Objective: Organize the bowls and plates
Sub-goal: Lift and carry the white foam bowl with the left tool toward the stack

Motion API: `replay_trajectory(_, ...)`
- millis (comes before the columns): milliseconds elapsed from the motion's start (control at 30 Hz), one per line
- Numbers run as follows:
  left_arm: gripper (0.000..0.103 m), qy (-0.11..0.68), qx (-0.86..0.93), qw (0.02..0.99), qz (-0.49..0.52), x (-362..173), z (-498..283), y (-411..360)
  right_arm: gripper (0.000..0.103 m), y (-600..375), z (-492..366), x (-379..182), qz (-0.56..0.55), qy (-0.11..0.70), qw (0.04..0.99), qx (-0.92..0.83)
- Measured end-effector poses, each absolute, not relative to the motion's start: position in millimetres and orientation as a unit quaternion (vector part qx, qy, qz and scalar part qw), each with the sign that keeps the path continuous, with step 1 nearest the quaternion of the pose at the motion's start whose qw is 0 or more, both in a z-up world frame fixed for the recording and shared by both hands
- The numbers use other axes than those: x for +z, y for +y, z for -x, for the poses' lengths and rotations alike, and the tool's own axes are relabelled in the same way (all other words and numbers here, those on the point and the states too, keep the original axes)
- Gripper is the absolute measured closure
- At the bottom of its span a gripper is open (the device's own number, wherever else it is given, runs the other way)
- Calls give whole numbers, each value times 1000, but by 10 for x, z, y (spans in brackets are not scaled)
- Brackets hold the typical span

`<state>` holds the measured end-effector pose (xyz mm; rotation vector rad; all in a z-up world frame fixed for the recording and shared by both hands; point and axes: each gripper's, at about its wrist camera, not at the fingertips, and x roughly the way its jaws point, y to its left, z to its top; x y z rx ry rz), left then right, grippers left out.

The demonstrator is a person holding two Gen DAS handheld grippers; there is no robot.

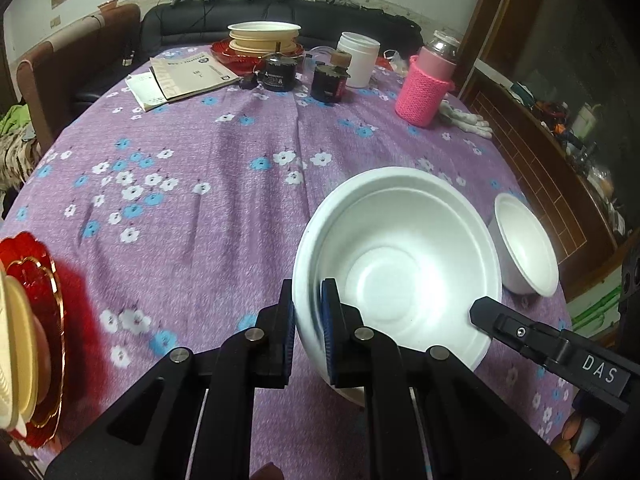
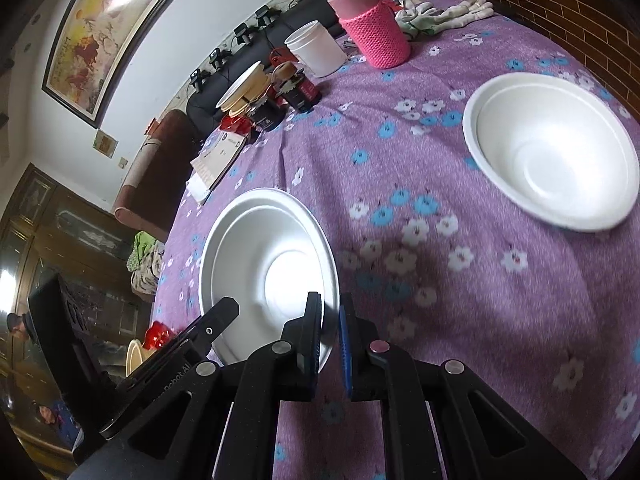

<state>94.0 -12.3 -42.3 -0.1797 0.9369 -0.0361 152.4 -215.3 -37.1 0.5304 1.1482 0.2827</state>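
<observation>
My left gripper [image 1: 307,322] is shut on the near-left rim of a large white foam bowl [image 1: 400,264], one finger inside and one outside. My right gripper [image 2: 330,330] is shut on the opposite rim of the same bowl [image 2: 268,272]; its finger [image 1: 516,330] shows at the bowl's right edge in the left wrist view. A second white bowl [image 1: 526,246] stands upright on the purple flowered cloth just to the right; it also shows in the right wrist view [image 2: 552,152]. A red plate with cream dishes [image 1: 36,320] sits at the left edge.
At the far side stand a stack of cream bowls on a red plate [image 1: 264,38], a white jar [image 1: 358,58], black jars [image 1: 280,74], a pink knitted bottle [image 1: 426,88], booklets [image 1: 184,76] and white gloves [image 1: 466,118]. Chairs and a sofa stand behind the table.
</observation>
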Motion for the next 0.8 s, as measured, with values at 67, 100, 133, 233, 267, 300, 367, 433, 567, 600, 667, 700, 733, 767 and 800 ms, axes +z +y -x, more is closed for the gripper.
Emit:
replay_trajectory(67,93,448,-17,890,84,-417,-876,-118,95,-2147,-1455,-367,-249,534,797,135)
replay_trajectory(100,93,447,-17,891,82,-413,-845,-116,95,-2146,-1430,-364,-249,533,798,135)
replay_trajectory(133,93,446,-17,891,81,-413,-822,-111,95,-2142,-1394,-362,-249,532,798,136)
replay_trajectory(233,93,443,-16,893,77,-411,-756,-110,95,-2134,-1332,-355,-250,530,798,138)
replay_trajectory(267,93,443,-15,893,76,-414,-738,-109,95,-2134,-1314,-359,-251,530,798,138)
replay_trajectory(300,93,442,-14,894,76,-415,-720,-104,95,-2127,-1295,-363,-250,531,798,138)
replay_trajectory(367,93,441,-14,894,76,-422,-687,-93,95,-2109,-1266,-360,-250,531,798,139)
replay_trajectory(433,93,440,-12,895,75,-417,-660,-80,95,-2095,-1238,-354,-249,530,798,140)
replay_trajectory(567,93,437,-8,896,75,-410,-594,-53,95,-2053,-1190,-334,-245,528,800,143)
replay_trajectory(600,93,437,-8,896,75,-408,-584,-44,95,-2043,-1185,-329,-244,528,801,144)
replay_trajectory(667,93,435,-6,897,77,-398,-557,-26,95,-2026,-1170,-318,-243,527,801,147)
replay_trajectory(700,93,434,-5,898,77,-392,-547,-15,95,-2018,-1162,-311,-242,527,801,148)
replay_trajectory(733,93,433,-5,898,77,-385,-535,-7,95,-2009,-1156,-305,-242,526,801,149)
replay_trajectory(767,93,433,-4,898,77,-380,-528,1,95,-1997,-1151,-298,-241,526,802,151)
replay_trajectory(800,93,433,-4,898,78,-378,-521,10,95,-1989,-1148,-292,-240,525,802,152)
